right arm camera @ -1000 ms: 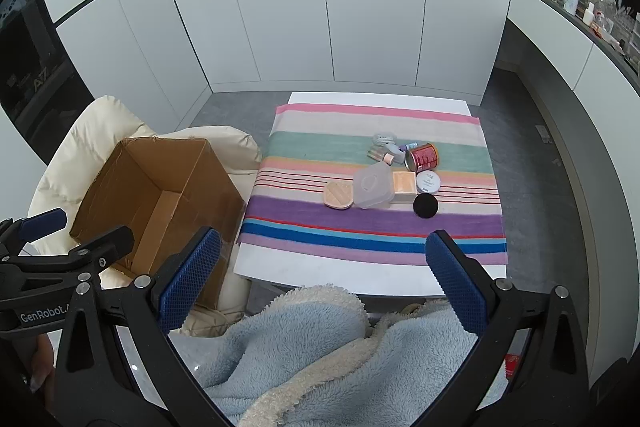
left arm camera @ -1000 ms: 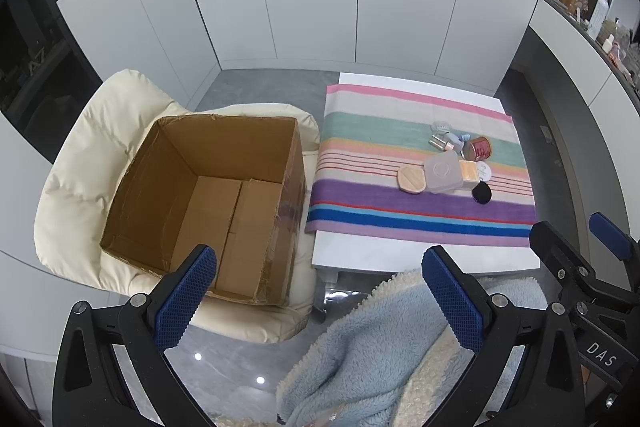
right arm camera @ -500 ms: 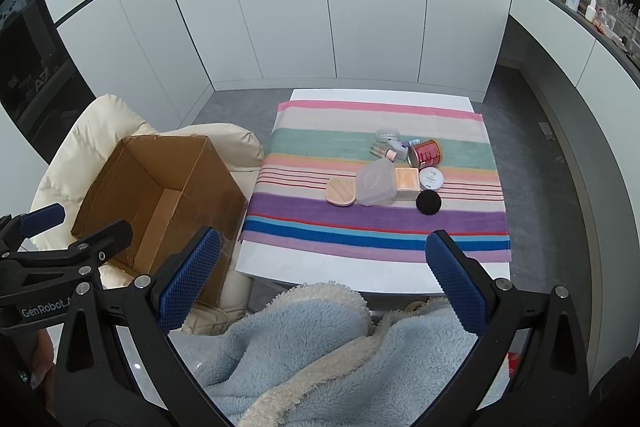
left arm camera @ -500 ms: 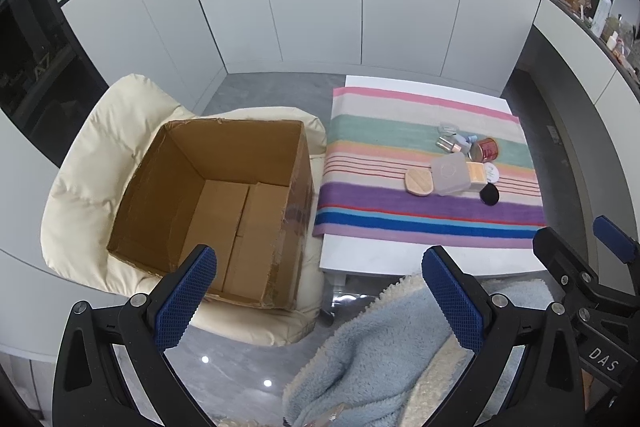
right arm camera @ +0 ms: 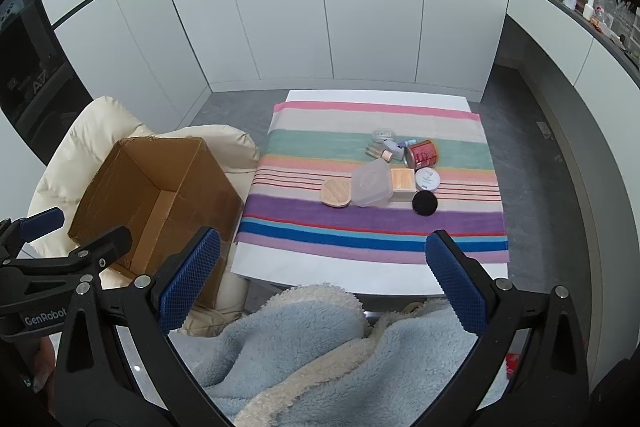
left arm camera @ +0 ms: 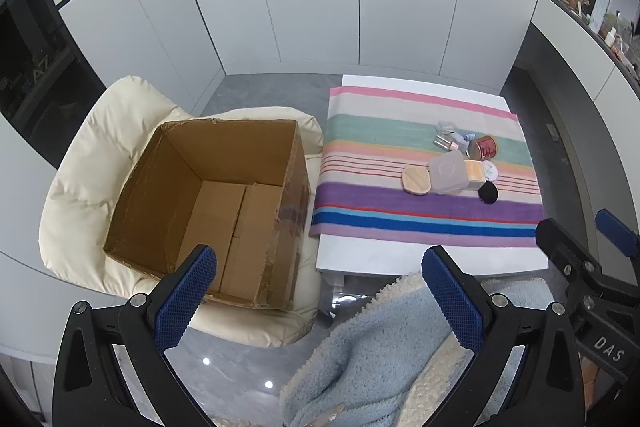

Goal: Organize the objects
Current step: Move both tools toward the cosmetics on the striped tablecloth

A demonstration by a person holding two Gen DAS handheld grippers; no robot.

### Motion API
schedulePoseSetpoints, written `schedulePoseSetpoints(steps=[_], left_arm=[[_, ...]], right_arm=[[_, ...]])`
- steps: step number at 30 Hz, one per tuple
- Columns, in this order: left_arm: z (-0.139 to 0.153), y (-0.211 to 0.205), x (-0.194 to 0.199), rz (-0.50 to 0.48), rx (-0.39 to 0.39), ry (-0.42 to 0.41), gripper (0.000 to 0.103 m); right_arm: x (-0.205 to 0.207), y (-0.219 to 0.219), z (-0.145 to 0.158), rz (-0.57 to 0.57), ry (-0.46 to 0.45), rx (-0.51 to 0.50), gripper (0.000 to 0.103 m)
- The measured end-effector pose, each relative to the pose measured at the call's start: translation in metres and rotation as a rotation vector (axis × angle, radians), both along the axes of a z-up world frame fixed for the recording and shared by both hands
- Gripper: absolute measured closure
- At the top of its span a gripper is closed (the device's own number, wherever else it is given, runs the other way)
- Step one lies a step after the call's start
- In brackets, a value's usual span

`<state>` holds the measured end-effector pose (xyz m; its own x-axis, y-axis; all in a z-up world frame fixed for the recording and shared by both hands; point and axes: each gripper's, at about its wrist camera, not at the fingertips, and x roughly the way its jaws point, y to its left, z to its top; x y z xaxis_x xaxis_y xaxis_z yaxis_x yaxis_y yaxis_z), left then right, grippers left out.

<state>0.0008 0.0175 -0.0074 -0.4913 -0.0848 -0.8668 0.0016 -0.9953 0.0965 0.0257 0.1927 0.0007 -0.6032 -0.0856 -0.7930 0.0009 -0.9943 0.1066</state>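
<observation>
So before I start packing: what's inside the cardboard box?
The cardboard box shows only its bare bottom flaps. The left gripper's finger and the near wall hide its front strip.

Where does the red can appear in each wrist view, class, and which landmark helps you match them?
Left wrist: red can lies right of centre, on the striped cloth's green band.
Right wrist: red can lies just right of centre, same band.
Shared landmark: the black disc nearer the camera.

Box [left arm camera: 224,203] left of table [left arm camera: 400,259]
</observation>
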Motion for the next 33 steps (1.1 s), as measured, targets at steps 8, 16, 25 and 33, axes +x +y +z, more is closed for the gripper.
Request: schedulePoseSetpoints(steps=[8, 16, 25, 33], left_arm=[[-0.010, 0.024, -0.004, -0.024, -0.003, 0.015, 0.000], [-0.024, 0.065, -0.011, -0.101, -0.024, 0.013, 0.000], [-0.054, 0.113, -0.031, -0.184, 0.013, -0.018, 0.000], [-0.106, 0.123, -0.075, -0.170, 0.133, -0.111, 0.000]], right_arm=[[-0.004, 0.024, -0.003, -0.040, 0.000, 0.002, 0.000], [-0.009, 0.066, -0.016, -0.091, -0.022, -0.017, 0.000], [-0.027, 0.128, -0.042, -0.155, -0.038, -0.001, 0.000], [-0.057, 0.162, -0.090, -0.120, -0.040, 0.065, 0.000]])
